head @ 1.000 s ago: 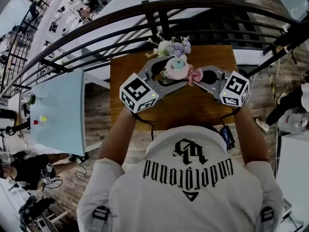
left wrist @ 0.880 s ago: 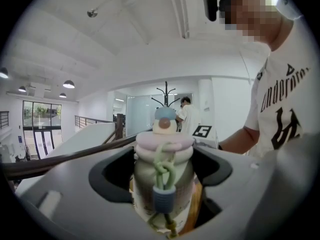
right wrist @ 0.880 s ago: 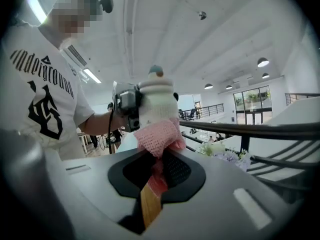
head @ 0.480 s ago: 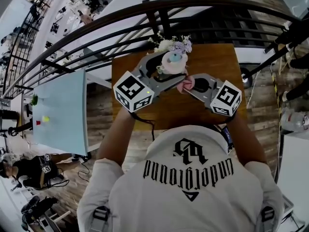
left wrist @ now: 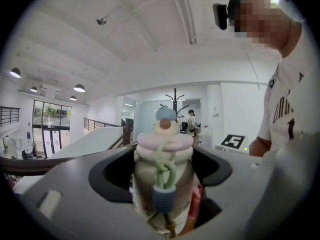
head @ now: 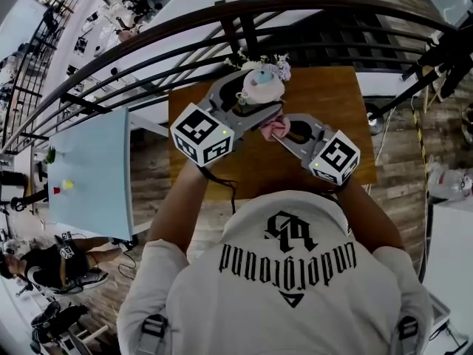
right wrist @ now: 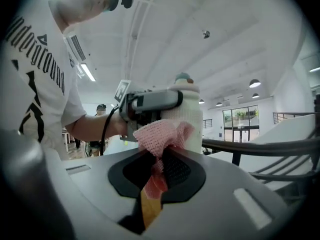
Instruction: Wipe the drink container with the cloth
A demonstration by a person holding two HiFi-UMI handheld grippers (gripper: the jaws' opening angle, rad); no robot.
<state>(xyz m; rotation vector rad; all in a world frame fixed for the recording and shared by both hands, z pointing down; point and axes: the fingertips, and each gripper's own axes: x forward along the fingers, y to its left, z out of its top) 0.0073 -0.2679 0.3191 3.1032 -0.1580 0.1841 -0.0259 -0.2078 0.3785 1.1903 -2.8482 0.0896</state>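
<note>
My left gripper (head: 255,106) is shut on the drink container (head: 260,85), a cream bottle with a pink lid, blue knob and green looped strap, held above the wooden table (head: 332,95). In the left gripper view the drink container (left wrist: 163,184) stands upright between the jaws of the left gripper (left wrist: 165,204). My right gripper (head: 279,130) is shut on a pink cloth (head: 275,128). In the right gripper view the right gripper (right wrist: 156,171) presses the cloth (right wrist: 161,136) against the side of the container (right wrist: 186,116).
A bunch of pale flowers (head: 275,66) stands at the table's far edge, right behind the container. A dark metal railing (head: 222,28) runs just beyond the table. A light blue table (head: 92,172) stands to the left, lower down.
Both grippers have shifted left and a little away from me. The cloth has come in under the container's right side, closer to the left gripper.
</note>
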